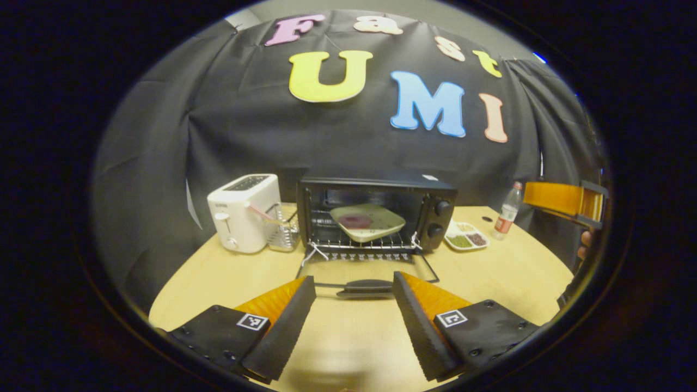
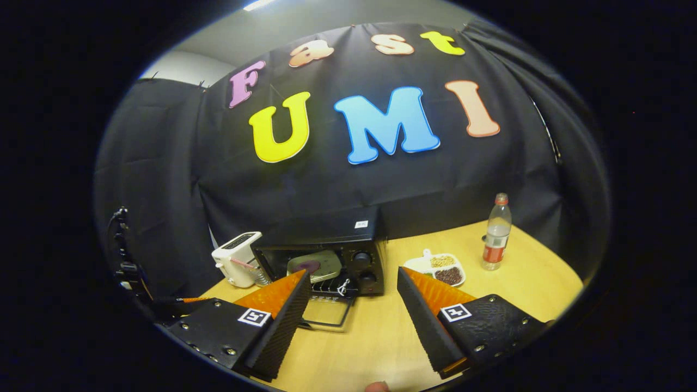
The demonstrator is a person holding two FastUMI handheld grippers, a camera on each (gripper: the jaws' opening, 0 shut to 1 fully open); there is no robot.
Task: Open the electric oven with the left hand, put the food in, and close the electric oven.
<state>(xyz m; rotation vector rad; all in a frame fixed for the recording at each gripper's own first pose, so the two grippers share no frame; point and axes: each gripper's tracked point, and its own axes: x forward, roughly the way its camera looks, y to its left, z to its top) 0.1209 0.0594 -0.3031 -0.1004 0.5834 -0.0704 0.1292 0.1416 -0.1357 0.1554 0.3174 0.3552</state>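
The black electric oven [image 1: 375, 188] stands at the back of the table with its door [image 1: 367, 269] folded down flat. A pale plate [image 1: 367, 222] carrying a dark purple piece of food rests on the rack inside. My left gripper [image 1: 353, 277] is open and low in front of the door. The door handle [image 1: 365, 287] lies between its fingertips with a gap on each side. In the right gripper view, the oven [image 2: 348, 239] and plate [image 2: 315, 265] lie ahead to the left. My right gripper [image 2: 353, 271] is open, empty and well back from the oven; it also appears held up [image 1: 566, 200].
A white toaster [image 1: 242, 212] and a wire rack [image 1: 283, 231] stand left of the oven. To its right are a divided dish of food [image 1: 466, 238] and a plastic bottle [image 1: 507, 211]. The wooden table [image 1: 501, 277] is bare in front.
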